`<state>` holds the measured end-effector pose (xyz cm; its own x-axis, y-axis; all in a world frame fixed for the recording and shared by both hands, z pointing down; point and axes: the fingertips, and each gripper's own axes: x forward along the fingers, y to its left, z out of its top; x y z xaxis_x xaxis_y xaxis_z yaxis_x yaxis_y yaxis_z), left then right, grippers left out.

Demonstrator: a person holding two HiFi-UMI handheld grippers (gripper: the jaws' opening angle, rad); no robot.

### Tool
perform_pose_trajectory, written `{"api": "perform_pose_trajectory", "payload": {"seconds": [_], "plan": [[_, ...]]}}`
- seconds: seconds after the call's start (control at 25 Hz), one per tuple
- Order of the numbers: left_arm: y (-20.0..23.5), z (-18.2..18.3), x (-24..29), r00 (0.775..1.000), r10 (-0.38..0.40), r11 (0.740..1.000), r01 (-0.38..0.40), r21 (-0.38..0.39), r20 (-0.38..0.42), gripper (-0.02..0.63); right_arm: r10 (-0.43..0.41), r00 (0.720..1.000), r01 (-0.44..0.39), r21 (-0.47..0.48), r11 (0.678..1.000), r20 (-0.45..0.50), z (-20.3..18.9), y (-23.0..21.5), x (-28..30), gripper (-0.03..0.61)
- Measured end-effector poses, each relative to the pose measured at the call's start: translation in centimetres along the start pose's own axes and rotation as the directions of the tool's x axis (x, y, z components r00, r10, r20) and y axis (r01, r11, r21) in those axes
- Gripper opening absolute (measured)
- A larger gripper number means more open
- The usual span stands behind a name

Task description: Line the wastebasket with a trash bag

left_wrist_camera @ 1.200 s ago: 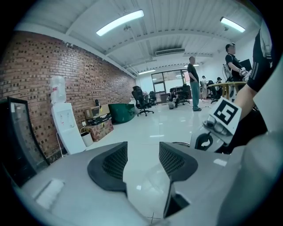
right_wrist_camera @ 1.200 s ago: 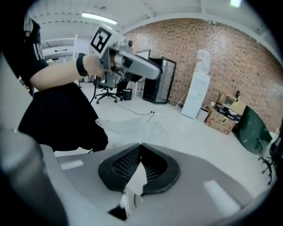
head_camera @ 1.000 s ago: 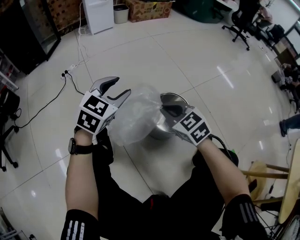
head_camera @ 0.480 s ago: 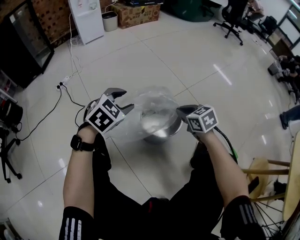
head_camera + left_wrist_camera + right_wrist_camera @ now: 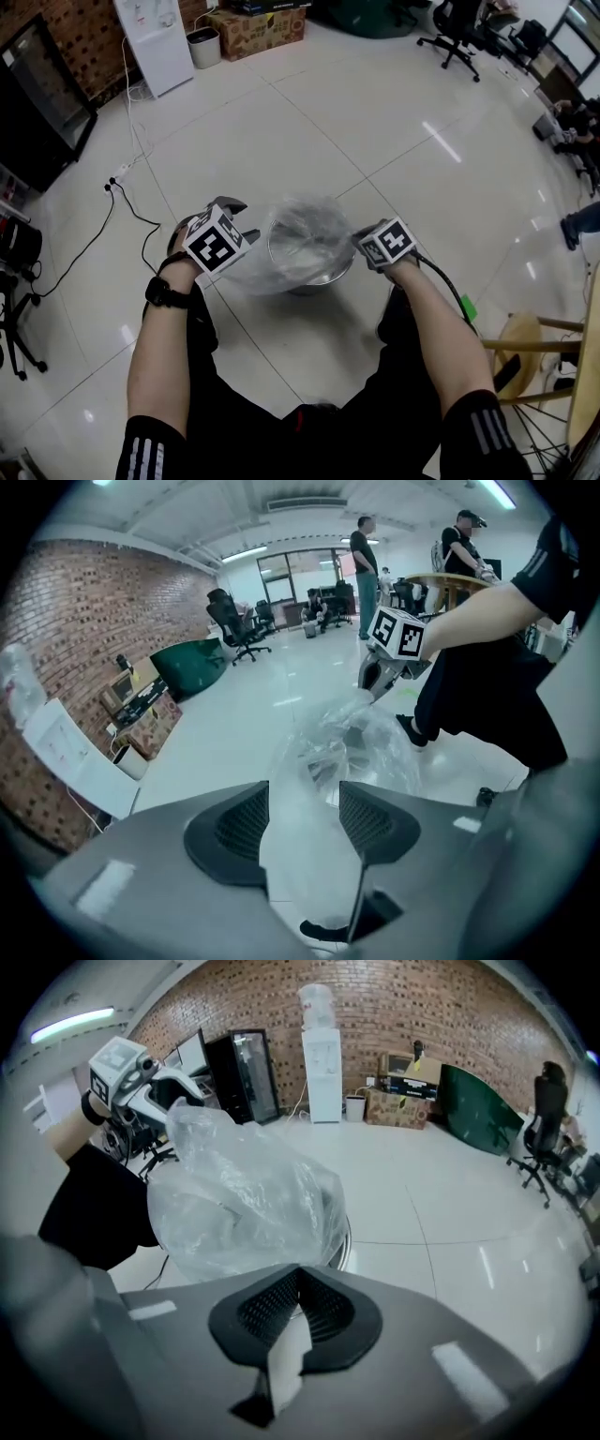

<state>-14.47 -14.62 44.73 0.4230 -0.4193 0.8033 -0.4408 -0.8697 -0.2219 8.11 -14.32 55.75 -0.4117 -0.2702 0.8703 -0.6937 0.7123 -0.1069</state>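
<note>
Clear plastic was what both tools gripped: the left gripper (image 5: 303, 819) had its jaws partway apart, with a thick bunch of the trash bag (image 5: 302, 232) filling the gap and seemingly pinched there. The right gripper (image 5: 298, 1305) was clamped tight on a thin strip of the same film. Between them the bag hung opened out and puffed over the mouth of the steel wastebasket (image 5: 330, 277), which stood on the white tiled floor (image 5: 394, 122) just ahead of the person. Judging by that, the bag was unfolded and brought to the wastebasket, and its body seemed to dip partly inside. What appeared left was to draw the hem down around the rim on all sides and press the film in, since no fold over the rim could be seen. Farther off lay a black power cord (image 5: 127, 202). By the brick wall stood a white water dispenser (image 5: 155, 42), a small bin (image 5: 201, 45) and a cardboard box (image 5: 258, 19) whose print was too small to read. The square markers on the grippers carried patterns only, and no brand or label was legible anywhere.
</note>
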Motion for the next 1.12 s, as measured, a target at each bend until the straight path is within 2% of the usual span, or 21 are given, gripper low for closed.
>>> {"api": "perform_pose_trajectory", "payload": {"seconds": [0.16, 0.36, 0.52, 0.68, 0.84, 1.04, 1.12], "plan": [[-0.8, -0.8, 2.6, 0.997, -0.025, 0.999, 0.028, 0.042, -0.078, 0.230, -0.009, 0.998, 0.009, -0.015, 1.000, -0.054, -1.3, -1.3, 1.3, 0.008], [-1.2, -1.6, 5.3, 0.991, -0.058, 0.998, 0.061, 0.023, -0.122, 0.205, 0.012, 0.995, -0.014, -0.023, 1.000, -0.098, -2.0, -1.4, 2.4, 0.008], [-1.7, -1.6, 6.6, 0.988, -0.079, 0.997, 0.081, 0.011, -0.136, 0.140, 0.084, 0.989, -0.089, -0.035, 0.995, -0.125, -2.3, -0.5, 3.0, 0.008], [-2.3, -0.6, 7.3, 0.988, -0.079, 0.996, 0.083, 0.024, -0.132, 0.046, 0.108, 0.986, -0.118, -0.069, 0.991, -0.129, -1.7, 0.0, 2.2, 0.012], [-2.0, 0.6, 7.2, 0.993, -0.061, 0.998, 0.064, 0.020, -0.097, 0.008, 0.145, 0.982, -0.156, -0.088, 0.984, -0.121, -0.7, 0.3, 0.7, 0.115], [-1.4, 1.7, 6.7, 0.997, -0.046, 0.999, 0.047, 0.001, -0.056, -0.003, 0.259, 0.960, -0.271, -0.134, 0.953, -0.101, 0.7, 1.6, -3.7, 0.164], [-1.5, 1.8, 6.8, 0.997, -0.050, 0.999, 0.051, 0.004, -0.054, -0.003, 0.276, 0.959, -0.284, -0.163, 0.945, -0.072, 1.8, 1.5, -5.7, 0.172]]}}
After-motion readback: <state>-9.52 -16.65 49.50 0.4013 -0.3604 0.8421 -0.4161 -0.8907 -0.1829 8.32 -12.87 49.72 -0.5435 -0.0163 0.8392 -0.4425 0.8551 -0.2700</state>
